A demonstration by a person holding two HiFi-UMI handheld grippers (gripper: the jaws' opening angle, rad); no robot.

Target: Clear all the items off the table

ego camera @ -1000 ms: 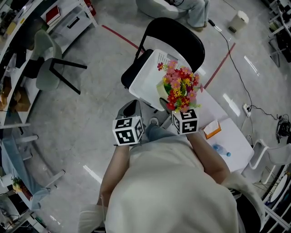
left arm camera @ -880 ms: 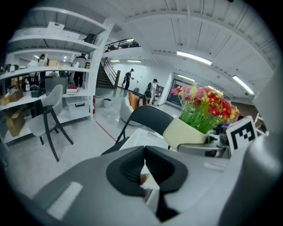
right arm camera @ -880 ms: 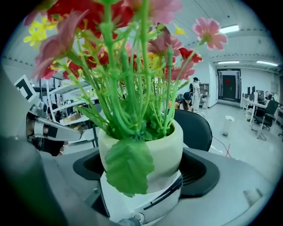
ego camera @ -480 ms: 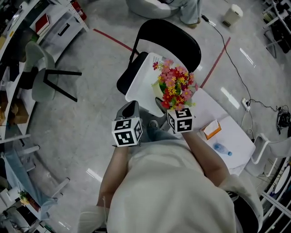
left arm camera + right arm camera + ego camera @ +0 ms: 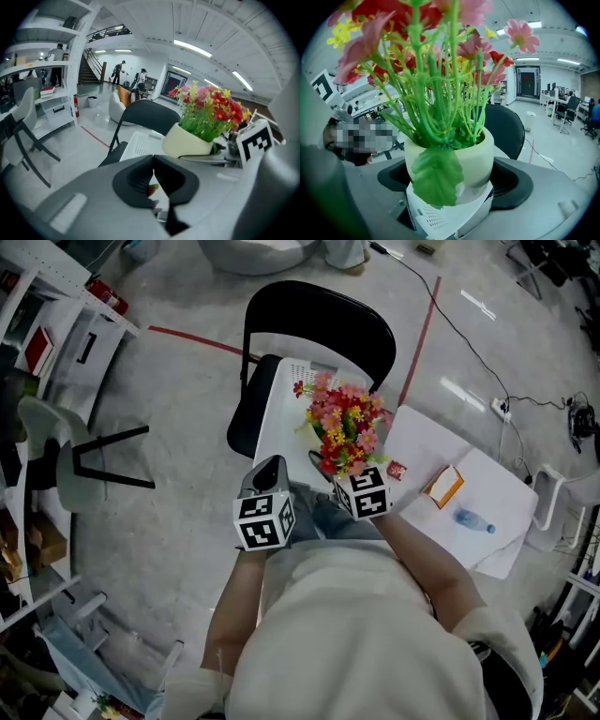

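Head view, from above: a person in a cream top holds a gripper in each hand. The right gripper [image 5: 342, 474] reaches under a bunch of red, pink and yellow flowers [image 5: 342, 426] that hides their pot from this angle. The flowers hang over a white perforated basket [image 5: 277, 409] resting on the seat of a black folding chair [image 5: 319, 322]. The left gripper [image 5: 266, 474] is held just beside, to the left. Only this view shows the white table [image 5: 422, 442] at the right, with an orange box [image 5: 442, 486], a water bottle [image 5: 473, 519] and a small red item [image 5: 397, 470] on it. Left gripper view: its two dark jaws are pressed together with nothing between them. Beyond them, the cream flower pot [image 5: 190, 140] is seen from the side, raised above the basket [image 5: 139, 145], with the chair [image 5: 146, 116] behind. Right gripper view: the pot [image 5: 457, 154] fills the middle, pinched between the two dark jaws on either side. A green leaf [image 5: 437, 180] droops over its front, and the basket [image 5: 440, 213] lies directly below.
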